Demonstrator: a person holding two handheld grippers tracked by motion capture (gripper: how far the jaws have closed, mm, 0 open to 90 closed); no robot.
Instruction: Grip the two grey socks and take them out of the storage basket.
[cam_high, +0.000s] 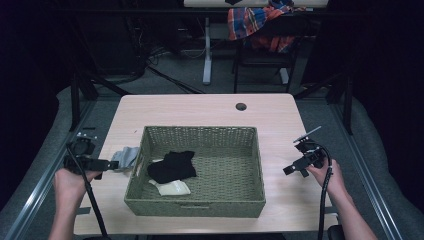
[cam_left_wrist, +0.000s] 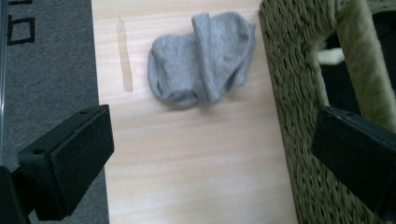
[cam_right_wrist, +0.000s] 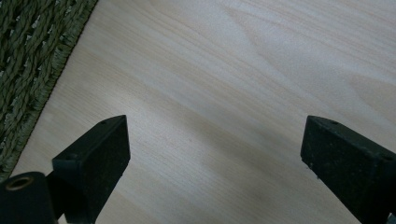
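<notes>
A crumpled grey sock (cam_left_wrist: 201, 58) lies on the table (cam_high: 200, 107) near its left edge, just beside the wicker basket's (cam_high: 195, 206) left wall. The left tool (cam_left_wrist: 205, 154), released and empty, sits directly before it and is the nearer. The right tool (cam_right_wrist: 215, 163), also spread and empty, hovers near the table's right edge.

Grey sock (cam_left_wrist: 201, 58) on pale wood-grain table (cam_left_wrist: 187, 163), olive-green woven basket (cam_high: 200, 205), black cloth (cam_high: 172, 166) inside.
</notes>
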